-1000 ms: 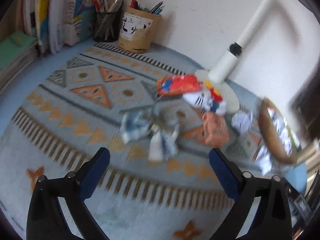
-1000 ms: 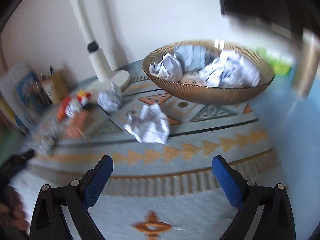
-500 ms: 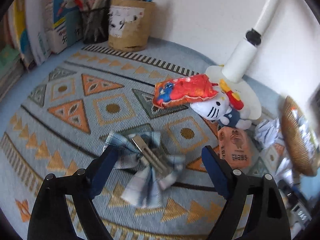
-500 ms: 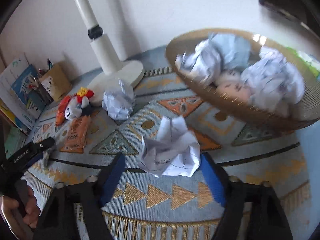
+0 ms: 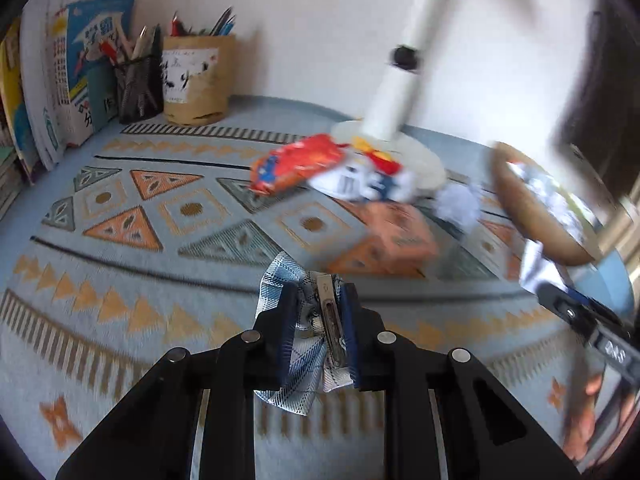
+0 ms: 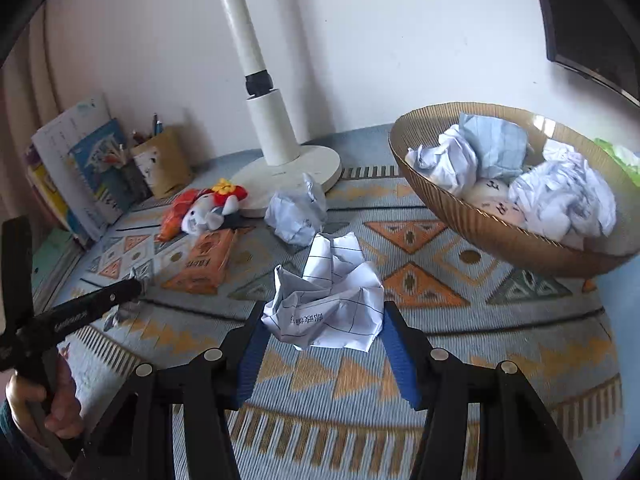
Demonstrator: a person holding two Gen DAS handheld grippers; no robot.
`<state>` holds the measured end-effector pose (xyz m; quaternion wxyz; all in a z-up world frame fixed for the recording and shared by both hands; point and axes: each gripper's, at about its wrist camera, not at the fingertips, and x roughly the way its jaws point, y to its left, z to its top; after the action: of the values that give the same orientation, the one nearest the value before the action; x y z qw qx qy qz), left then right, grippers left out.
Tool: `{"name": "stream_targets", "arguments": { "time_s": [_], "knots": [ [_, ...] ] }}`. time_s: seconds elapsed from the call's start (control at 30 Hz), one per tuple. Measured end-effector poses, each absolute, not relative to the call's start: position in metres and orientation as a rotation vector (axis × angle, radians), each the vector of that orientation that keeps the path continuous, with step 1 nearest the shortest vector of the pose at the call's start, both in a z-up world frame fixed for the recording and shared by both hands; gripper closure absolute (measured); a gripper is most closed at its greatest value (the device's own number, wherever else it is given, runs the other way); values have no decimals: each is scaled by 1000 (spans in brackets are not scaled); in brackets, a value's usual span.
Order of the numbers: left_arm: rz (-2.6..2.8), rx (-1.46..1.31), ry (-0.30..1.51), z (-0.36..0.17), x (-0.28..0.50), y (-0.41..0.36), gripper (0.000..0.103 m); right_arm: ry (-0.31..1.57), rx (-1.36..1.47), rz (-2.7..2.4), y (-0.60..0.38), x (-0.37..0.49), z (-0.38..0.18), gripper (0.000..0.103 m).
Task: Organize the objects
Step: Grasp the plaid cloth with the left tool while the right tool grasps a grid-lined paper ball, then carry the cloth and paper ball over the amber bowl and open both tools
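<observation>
**Both tongs closing on soft clutter near the lamp base**

Left of the lamp base (image 6: 280,176), the left tongs (image 5: 318,332) pinch a limp plaid hair bow (image 5: 298,376) by its stiff metal clip. In front of the base, the right tongs (image 6: 324,344) have just been narrowing around a light, crushable paper ball (image 6: 326,304).

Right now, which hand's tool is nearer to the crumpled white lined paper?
Right. The right tool has just been closing around the crumpled lined paper, which sits between its fingers. The left tool is off to the side, shut on a plaid bow clip.
</observation>
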<state>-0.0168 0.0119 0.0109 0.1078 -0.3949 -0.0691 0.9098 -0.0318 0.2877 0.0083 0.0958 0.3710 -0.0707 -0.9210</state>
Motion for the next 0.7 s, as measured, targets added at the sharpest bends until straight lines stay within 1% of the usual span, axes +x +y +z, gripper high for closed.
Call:
{"name": "stream_targets", "arguments": {
  "time_s": [0.1,0.23,0.33,0.4,0.43,0.47,0.53,0.63,0.67,0.7],
  "knots": [
    [2638,-1104,-205,18,17,23,84,-244,1095,-2702,294,-11,12,49],
    [2606,-1094,-225,10,34,30,84,-247,1103,-2583,305,18,10,48],
    [2621,-1156,-213,0,29,30,84,-189,1150,-2594,302,29,-2,47],
    [2643,-1116,-216,2,29,29,84,-155,1212,-2591,298,31,-11,47],
    [2641,-1120,-215,1,28,29,84,-147,1232,-2587,297,29,-13,42],
    [2642,-1137,-213,0,27,28,84,-144,1241,-2582,296,28,-14,30],
    [2642,-1147,-209,-2,26,28,84,-173,1246,-2561,297,24,-18,22],
    [2635,-1147,-203,-3,26,30,84,-185,1255,-2557,299,22,-19,22],
    [2637,-1154,-197,-3,26,30,84,-180,1255,-2565,298,22,-19,24],
    [2637,-1156,-193,-3,27,29,84,-170,1255,-2574,297,23,-19,27]
  ]
}}
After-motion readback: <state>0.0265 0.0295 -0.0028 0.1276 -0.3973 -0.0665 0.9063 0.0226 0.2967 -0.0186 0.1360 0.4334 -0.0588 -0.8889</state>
